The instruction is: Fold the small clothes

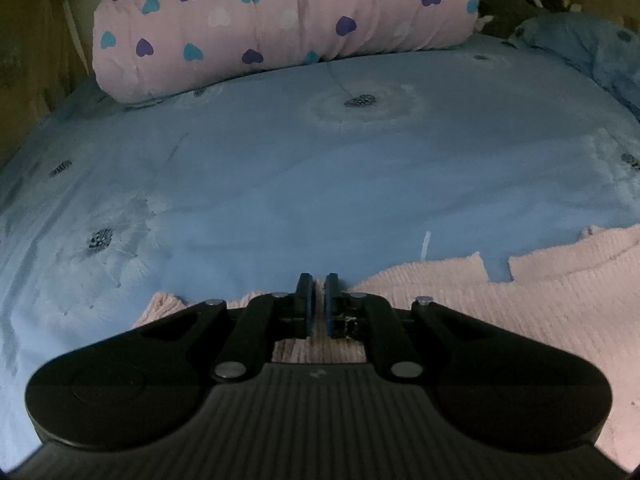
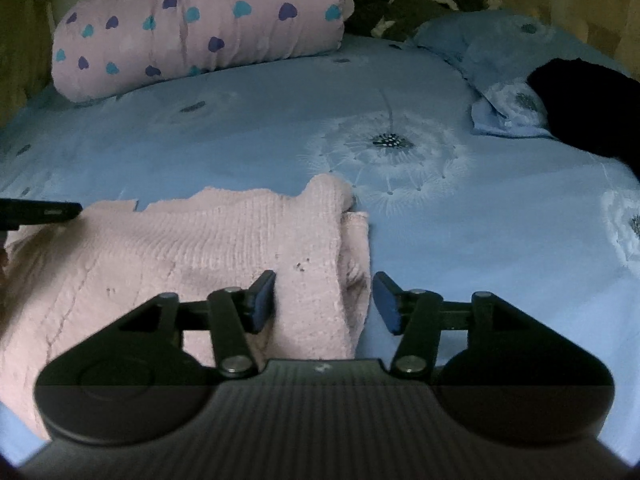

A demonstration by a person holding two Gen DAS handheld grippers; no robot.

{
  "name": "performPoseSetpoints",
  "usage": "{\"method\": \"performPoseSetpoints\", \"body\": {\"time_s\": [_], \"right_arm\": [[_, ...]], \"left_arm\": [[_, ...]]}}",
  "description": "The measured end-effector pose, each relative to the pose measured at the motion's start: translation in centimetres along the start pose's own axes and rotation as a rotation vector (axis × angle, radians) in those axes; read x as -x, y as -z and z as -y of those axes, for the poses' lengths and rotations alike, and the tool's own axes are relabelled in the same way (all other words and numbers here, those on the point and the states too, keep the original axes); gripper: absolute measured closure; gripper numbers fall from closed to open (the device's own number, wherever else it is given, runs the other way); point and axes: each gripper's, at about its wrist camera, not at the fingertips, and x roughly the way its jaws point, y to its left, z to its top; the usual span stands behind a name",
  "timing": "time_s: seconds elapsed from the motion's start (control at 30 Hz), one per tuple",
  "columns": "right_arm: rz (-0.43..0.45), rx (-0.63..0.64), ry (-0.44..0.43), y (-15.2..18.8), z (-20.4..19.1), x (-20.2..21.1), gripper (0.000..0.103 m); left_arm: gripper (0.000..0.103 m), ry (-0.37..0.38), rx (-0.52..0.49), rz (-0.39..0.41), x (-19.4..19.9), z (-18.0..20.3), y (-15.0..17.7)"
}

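Pink knitted fabric of a small sweater (image 1: 460,300) is seen directly under the left gripper (image 1: 318,298), whose jaws are pressed together over its far edge; whether a fold of knit is pinched between them cannot be told. The sweater is spread on a blue bedsheet (image 1: 280,168) printed with dandelions, at the near side of the bed. In the right wrist view, the right gripper (image 2: 324,300) is held with jaws spread, the sweater's folded right edge lying between them with the pads not pressing on it. A pink rolled quilt (image 2: 192,28) with hearts is set at the far side, and a dark garment (image 2: 592,108) lies at the far right.
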Motion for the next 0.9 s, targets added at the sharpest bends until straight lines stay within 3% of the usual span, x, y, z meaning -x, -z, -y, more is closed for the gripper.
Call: {"method": "performPoseSetpoints", "body": {"time_s": [0.13,0.27,0.37,0.53,0.63,0.7,0.8,0.9], "right_arm": [[0.046,0.023,0.006,-0.2,-0.4,0.7,0.048],[0.178,0.116,0.057,-0.4,-1.5,2.4,0.048],[0.222,0.162,0.044,-0.3,-1.9,2.9,0.048],[0.142,0.119,-0.083,-0.4,-1.7,1.9,0.049],[0.072,0.139,-0.019,0.0,-1.8,0.8,0.049],[0.028,0.138,0.031,0.3,-1.4,-0.3,0.044],[-0.039,-0.068,-0.057,0.2,1.3,-1.4,0.041],[-0.042,-0.141,-0.094,0.0,2.4,-1.2,0.041]], "left_arm": [[0.089,0.034,0.046,-0.015,1.8,-1.6,-0.4],[0.061,0.029,0.109,-0.017,4.7,-4.0,0.0],[0.060,0.044,0.110,-0.014,5.9,-5.5,0.6],[0.060,0.012,0.048,-0.097,4.3,-6.1,2.6],[0.054,-0.021,0.010,-0.060,3.2,-6.2,3.5],[0.051,-0.048,0.006,-0.059,3.0,-6.0,3.4],[0.051,-0.064,-0.002,-0.071,3.8,-5.8,3.0],[0.041,-0.066,-0.028,-0.071,5.4,-5.5,3.0]]}}
